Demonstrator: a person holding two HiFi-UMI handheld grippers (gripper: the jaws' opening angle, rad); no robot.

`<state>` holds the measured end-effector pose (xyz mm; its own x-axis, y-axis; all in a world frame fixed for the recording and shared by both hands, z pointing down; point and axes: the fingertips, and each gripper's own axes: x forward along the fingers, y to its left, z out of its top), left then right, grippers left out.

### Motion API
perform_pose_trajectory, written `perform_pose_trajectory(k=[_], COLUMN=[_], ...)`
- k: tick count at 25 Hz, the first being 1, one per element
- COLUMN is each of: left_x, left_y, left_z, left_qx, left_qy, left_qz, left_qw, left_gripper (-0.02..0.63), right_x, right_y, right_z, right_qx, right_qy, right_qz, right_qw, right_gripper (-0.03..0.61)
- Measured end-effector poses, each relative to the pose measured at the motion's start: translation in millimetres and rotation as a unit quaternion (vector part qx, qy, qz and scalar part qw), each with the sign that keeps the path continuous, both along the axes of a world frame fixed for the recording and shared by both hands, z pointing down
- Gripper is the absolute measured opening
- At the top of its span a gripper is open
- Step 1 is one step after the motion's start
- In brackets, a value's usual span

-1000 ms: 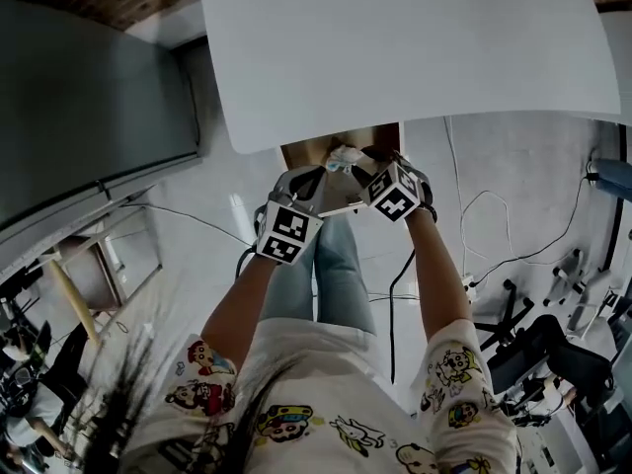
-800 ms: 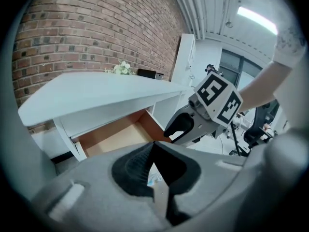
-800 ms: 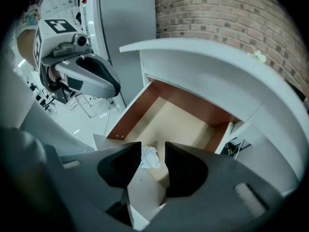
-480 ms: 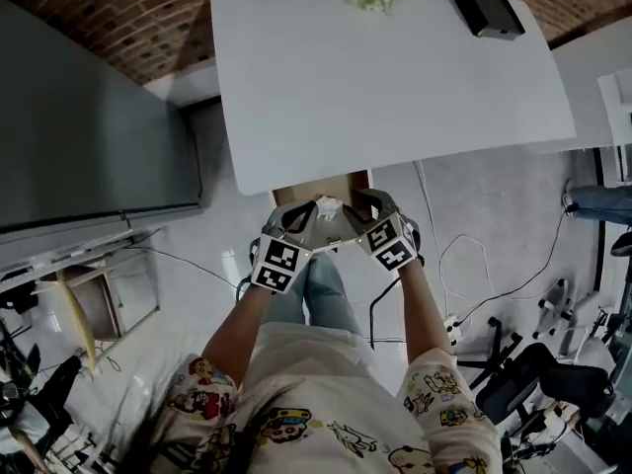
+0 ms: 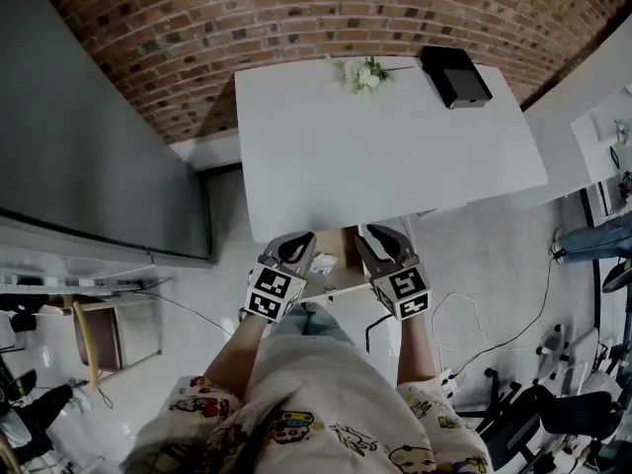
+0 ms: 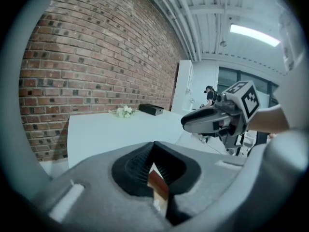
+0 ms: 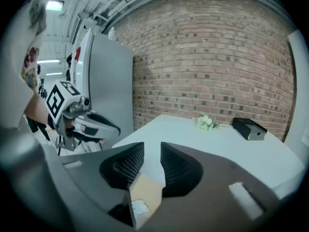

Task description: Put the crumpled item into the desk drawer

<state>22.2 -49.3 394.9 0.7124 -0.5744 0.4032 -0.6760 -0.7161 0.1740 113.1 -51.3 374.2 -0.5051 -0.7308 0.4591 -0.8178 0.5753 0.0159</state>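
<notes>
The crumpled white item lies in the open wooden drawer under the white desk's front edge. Both grippers hang above the drawer, one on each side of the item and clear of it. My left gripper has its tips together with nothing held; in the left gripper view only drawer wood shows below the pads. My right gripper is open and its jaws have just been closing, with nothing between them. Through its gap I see the item far below.
A small bunch of white flowers and a black box sit at the desk's far edge by the brick wall. A tall grey cabinet stands to the left. Cables and chair bases lie on the floor to the right.
Both grippers have risen from the drawer mouth to above the desk edge. The crumpled item has stayed in the drawer. The head view has swung up to take in the whole desk top.
</notes>
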Motion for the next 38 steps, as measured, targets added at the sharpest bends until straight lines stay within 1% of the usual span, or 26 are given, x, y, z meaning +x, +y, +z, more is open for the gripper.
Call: perform_pose_trajectory(k=[4, 7, 10, 13, 18, 21, 25, 31, 38], left_x=[-1.2, -6.1, -14.2, -23.4, -40.4, -46.2, -50.6, -52.6, -55.9], left_y=[4.2, 6.2, 9.2, 11.8, 19.0, 20.8, 23.5, 27.4, 22.4], left_z=[-52.7, -85.0, -111.0, -132.7, -154.1, -156.5, -153.2, -142.6, -141.1], left_qx=[0.021, 0.046, 0.066, 0.081, 0.093, 0.095, 0.090, 0.073, 0.074], left_qy=[0.041, 0.063, 0.078, 0.095, 0.120, 0.128, 0.128, 0.130, 0.124], left_qz=[-0.006, -0.013, -0.020, -0.029, -0.055, -0.064, -0.066, -0.065, -0.062], left_qw=[0.9989, 0.9969, 0.9946, 0.9917, 0.9869, 0.9851, 0.9854, 0.9867, 0.9875], left_gripper=[-0.001, -0.002, -0.002, -0.002, -0.002, -0.002, -0.002, -0.002, -0.002], right_x=[7.7, 7.0, 5.1, 6.9, 11.1, 16.6, 20.0, 16.1, 11.2], right_y=[-0.3, 5.0, 14.2, 22.1, 34.9, 40.5, 46.0, 46.6, 38.4], right_z=[-64.4, -97.4, -123.3, -146.1, -163.9, -161.2, -153.7, -140.6, -137.0], right_qx=[0.054, 0.081, 0.101, 0.120, 0.130, 0.129, 0.125, 0.105, 0.101], right_qy=[-0.060, -0.099, -0.133, -0.158, -0.191, -0.198, -0.201, -0.196, -0.188], right_qz=[0.029, 0.030, 0.029, 0.036, 0.051, 0.065, 0.081, 0.077, 0.076], right_qw=[0.996, 0.991, 0.985, 0.979, 0.972, 0.970, 0.968, 0.972, 0.974], right_gripper=[0.097, 0.074, 0.048, 0.016, 0.009, 0.009, 0.009, 0.009, 0.009])
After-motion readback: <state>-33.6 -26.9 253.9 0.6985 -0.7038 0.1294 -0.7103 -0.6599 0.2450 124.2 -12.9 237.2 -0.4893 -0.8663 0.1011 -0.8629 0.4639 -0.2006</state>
